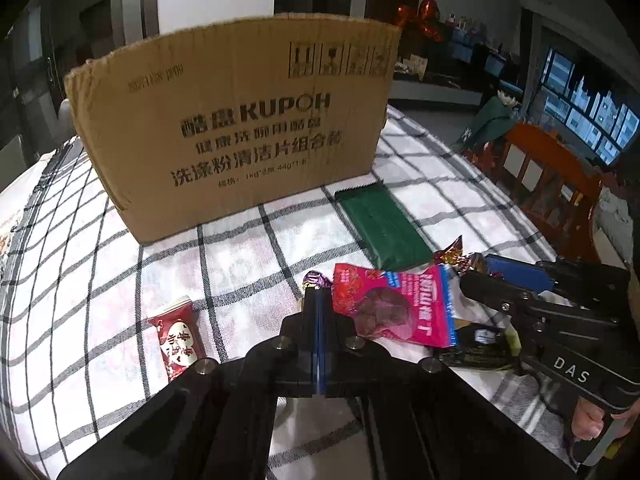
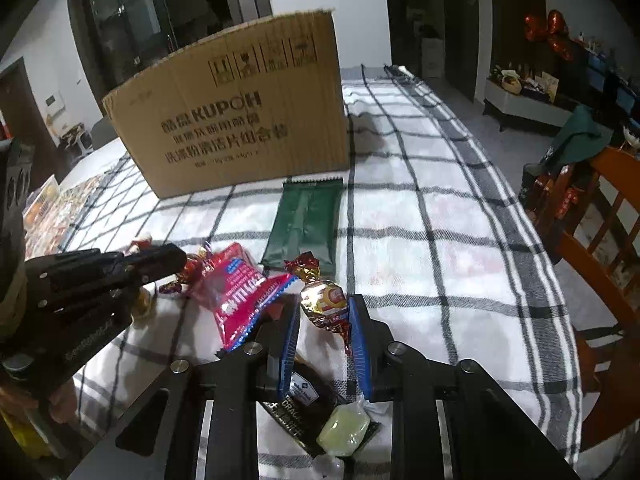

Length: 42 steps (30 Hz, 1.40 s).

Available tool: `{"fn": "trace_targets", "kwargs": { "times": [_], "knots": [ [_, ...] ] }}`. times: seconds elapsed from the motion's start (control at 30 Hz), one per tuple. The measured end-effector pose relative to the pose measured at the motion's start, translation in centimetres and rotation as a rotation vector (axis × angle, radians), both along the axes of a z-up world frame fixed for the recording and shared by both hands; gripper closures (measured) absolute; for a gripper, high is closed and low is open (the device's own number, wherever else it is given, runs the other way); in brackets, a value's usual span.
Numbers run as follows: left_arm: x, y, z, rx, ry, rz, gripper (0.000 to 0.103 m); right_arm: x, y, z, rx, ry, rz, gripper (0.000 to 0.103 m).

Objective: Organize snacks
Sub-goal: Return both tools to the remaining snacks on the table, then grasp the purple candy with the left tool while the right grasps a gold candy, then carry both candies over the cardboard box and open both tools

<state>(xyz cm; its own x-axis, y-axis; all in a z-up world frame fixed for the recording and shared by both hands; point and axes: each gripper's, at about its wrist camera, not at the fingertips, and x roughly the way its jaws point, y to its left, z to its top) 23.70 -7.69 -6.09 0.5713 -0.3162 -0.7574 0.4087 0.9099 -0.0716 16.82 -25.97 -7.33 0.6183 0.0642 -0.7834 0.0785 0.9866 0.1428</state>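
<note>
A cardboard box [image 1: 236, 128] stands at the back of the checked tablecloth; it also shows in the right wrist view [image 2: 240, 120]. My left gripper [image 1: 318, 300] is shut and empty, just left of a pink snack packet [image 1: 394, 306]. My right gripper [image 2: 326, 312] has its blue pads on either side of a gold and red wrapped candy [image 2: 323, 300] and holds it. The pink packet [image 2: 240, 300] lies to its left. A dark green packet [image 2: 306, 224] lies in front of the box. A dark cracker packet [image 2: 308, 404] and a pale green candy [image 2: 343, 432] lie under the right gripper.
A red and white candy [image 1: 178, 338] lies left of the left gripper. A small purple candy [image 1: 318, 280] lies by the left fingertips. An orange wooden chair [image 2: 600, 264] stands at the table's right edge. Printed packets [image 2: 60, 208] lie at the far left.
</note>
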Motion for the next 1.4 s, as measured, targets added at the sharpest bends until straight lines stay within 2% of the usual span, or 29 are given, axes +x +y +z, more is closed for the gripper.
{"fn": "trace_targets", "kwargs": {
  "times": [0.13, 0.2, 0.23, 0.3, 0.37, 0.73, 0.83, 0.9, 1.17, 1.4],
  "knots": [
    [-0.6, 0.2, 0.7, 0.003, -0.023, -0.014, 0.101, -0.3, 0.2, 0.8, 0.006, -0.017, 0.005, 0.077],
    [-0.5, 0.1, 0.4, 0.017, -0.009, -0.02, 0.099, -0.3, 0.3, 0.9, -0.002, -0.02, 0.005, 0.077],
    [-0.5, 0.2, 0.1, 0.015, 0.002, -0.026, 0.097, -0.3, 0.4, 0.9, 0.002, -0.018, 0.005, 0.077],
    [-0.4, 0.3, -0.2, 0.006, 0.02, -0.033, 0.082, -0.2, 0.6, 0.8, 0.009, -0.013, 0.008, 0.077],
    [-0.4, 0.6, -0.5, -0.005, 0.033, -0.034, 0.079, -0.1, 0.9, 0.7, 0.006, -0.013, 0.008, 0.077],
    [1.0, 0.4, -1.7, 0.018, 0.061, -0.026, 0.079, 0.4, 1.3, 0.2, 0.025, -0.009, 0.01, 0.077],
    [1.3, 0.2, -2.0, 0.006, 0.07, -0.023, 0.086, 0.5, 1.3, 0.2, 0.025, -0.009, 0.008, 0.077],
    [1.2, 0.3, -1.9, 0.009, 0.064, -0.022, 0.086, 0.6, 1.3, 0.4, 0.026, -0.011, 0.008, 0.077],
    [-0.1, 1.1, 0.8, -0.005, 0.006, 0.003, 0.086, 0.3, 1.5, 1.4, 0.038, -0.033, 0.018, 0.077],
    [-1.1, 1.8, 3.8, -0.032, -0.037, 0.011, 0.086, -0.1, 2.4, 4.0, 0.063, -0.081, 0.044, 0.077]
  ]
}}
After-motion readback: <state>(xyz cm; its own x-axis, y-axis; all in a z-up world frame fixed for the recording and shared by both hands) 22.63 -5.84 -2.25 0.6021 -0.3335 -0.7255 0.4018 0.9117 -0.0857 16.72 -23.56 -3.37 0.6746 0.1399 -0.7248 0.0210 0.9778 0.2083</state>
